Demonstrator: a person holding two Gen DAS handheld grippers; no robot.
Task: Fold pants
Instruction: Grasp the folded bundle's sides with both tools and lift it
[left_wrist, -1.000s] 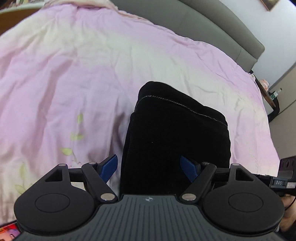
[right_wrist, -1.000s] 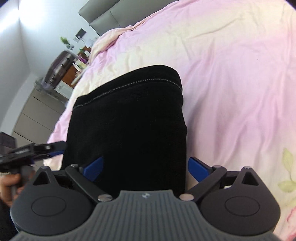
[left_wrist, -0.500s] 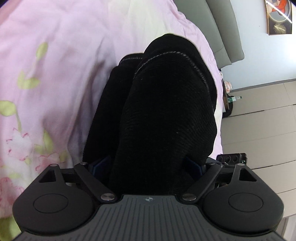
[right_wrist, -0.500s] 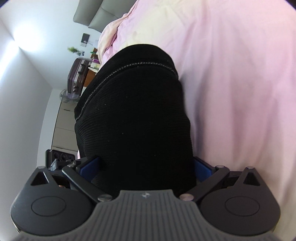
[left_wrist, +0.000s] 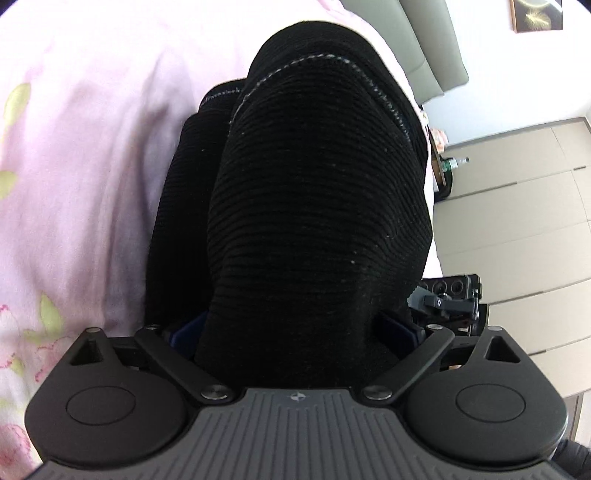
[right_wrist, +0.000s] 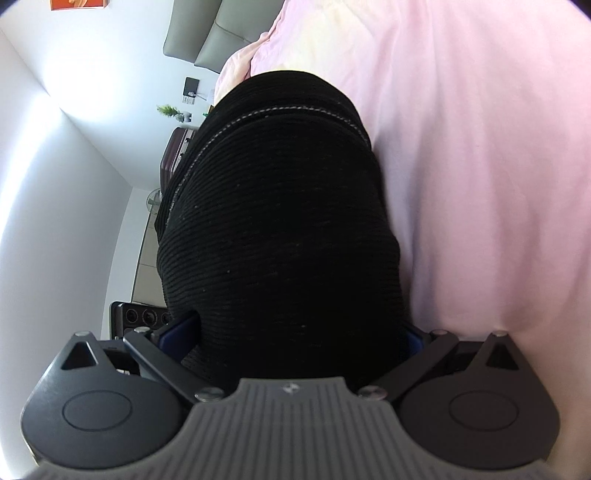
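Note:
The black knit pants (left_wrist: 314, 206) are folded into a thick bundle with a pale stitched hem at the far end. My left gripper (left_wrist: 291, 332) is shut on the near edge of the bundle; its blue pads are mostly buried in the fabric. In the right wrist view the same pants (right_wrist: 280, 229) fill the middle, and my right gripper (right_wrist: 295, 332) is shut on their near edge. The bundle is raised and hangs over the pink bed sheet (left_wrist: 85, 155). The right gripper shows in the left wrist view (left_wrist: 448, 301) just beside the bundle.
The pink floral sheet (right_wrist: 480, 166) covers the bed. A grey headboard (left_wrist: 432, 44) stands behind it. A dark suitcase (right_wrist: 171, 155) and a small plant (right_wrist: 168, 110) are by the wall. Pale cabinets (left_wrist: 517, 206) line the far side.
Both grippers closed on the near edge of the pants and lifted it, tilting the views up. The bundle now fills both views and more of the room shows.

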